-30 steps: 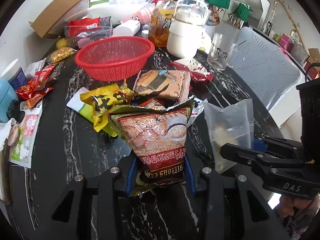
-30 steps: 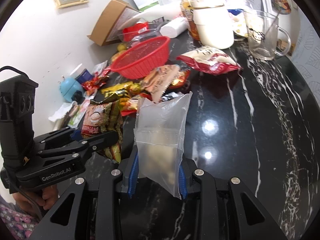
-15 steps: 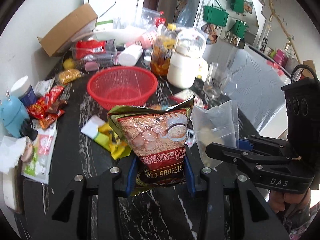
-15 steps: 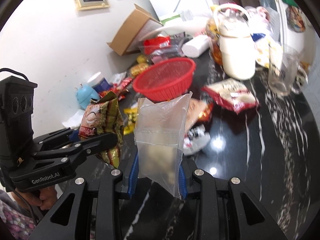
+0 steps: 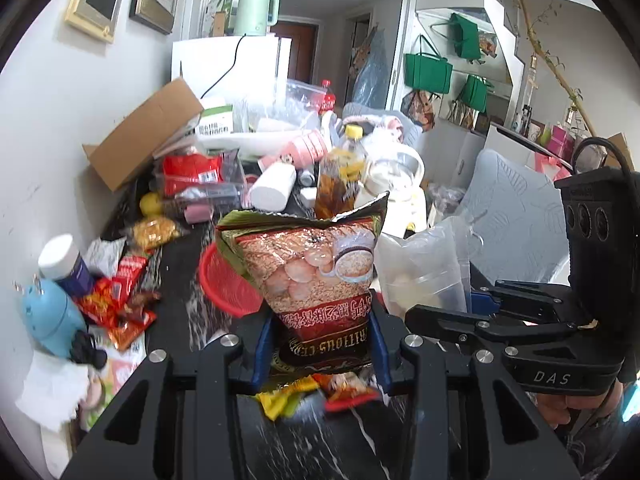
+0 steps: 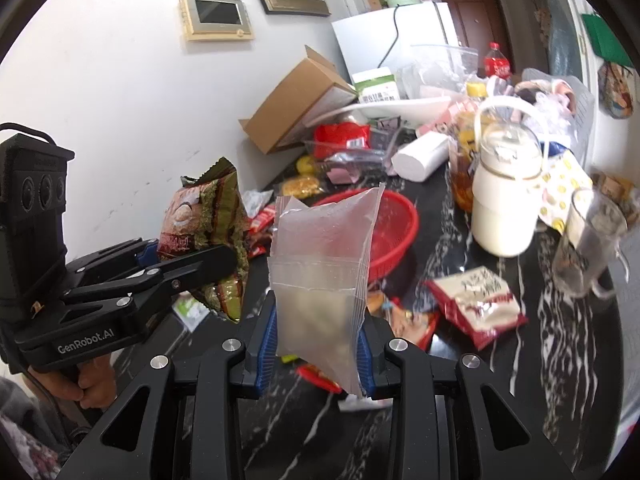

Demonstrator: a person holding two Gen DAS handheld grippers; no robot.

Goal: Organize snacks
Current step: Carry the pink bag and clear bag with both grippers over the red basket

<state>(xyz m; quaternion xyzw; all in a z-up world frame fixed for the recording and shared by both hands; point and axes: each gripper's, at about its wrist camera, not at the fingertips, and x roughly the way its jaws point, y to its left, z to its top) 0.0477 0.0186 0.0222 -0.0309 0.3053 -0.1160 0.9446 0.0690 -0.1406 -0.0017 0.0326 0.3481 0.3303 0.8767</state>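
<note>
At centre frame the left gripper (image 5: 320, 344) is clenched on the torn-open cereal bag (image 5: 316, 276), the right gripper (image 6: 316, 344) on the clear zip bag (image 6: 320, 272), both above the red basket (image 6: 394, 232).

1. "GenRobot.AI" in pale letters on the side of the left gripper (image 6: 188, 264).
2. "DAS" on the side of the right gripper (image 5: 476, 304).
3. "RITIOUS CE", the ends hidden, on the dark band of the cereal bag (image 5: 316, 276); the Chinese characters above are too small to read.
</note>
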